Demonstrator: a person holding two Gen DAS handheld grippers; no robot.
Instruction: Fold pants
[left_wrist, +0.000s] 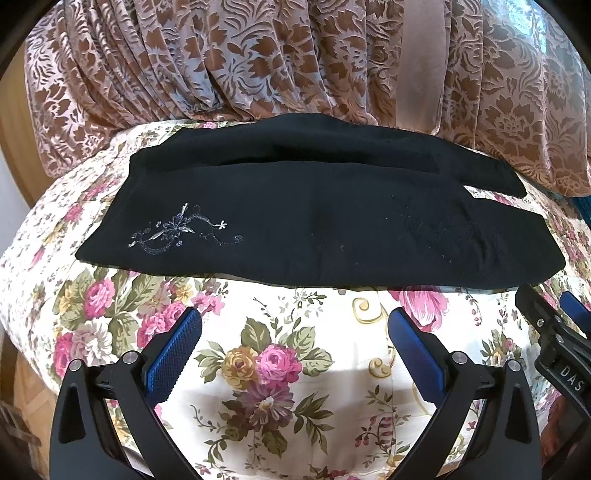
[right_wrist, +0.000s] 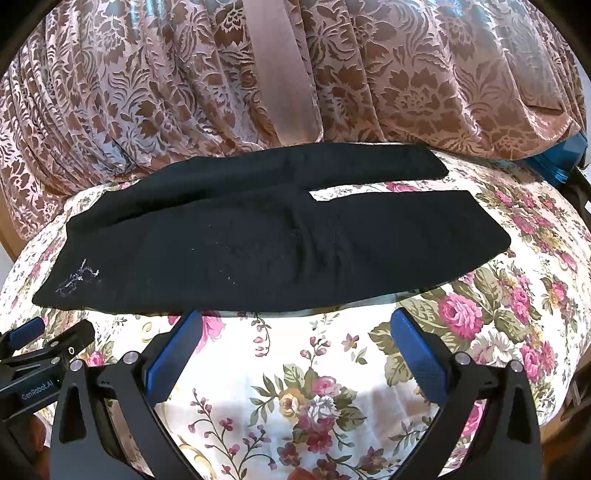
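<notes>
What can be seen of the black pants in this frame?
The pants are black, soft-looking fabric, lying flat across the floral sheet, lengthwise left to right. Pale floral embroidery marks the left end. At the right the two legs part, showing a sliver of sheet. The far edge lies close to the brown patterned drape. Both grippers, left and right, are open, short of the near edge, touching nothing.

You are working in a domestic interior, most likely a bedroom or living room of a home. The work surface is covered by a cream floral cloth printed with pink roses, and behind it hangs a heavy pink-and-brown damask curtain gathered in folds. A strip of wooden flooring or furniture shows at the far left edge.
</notes>
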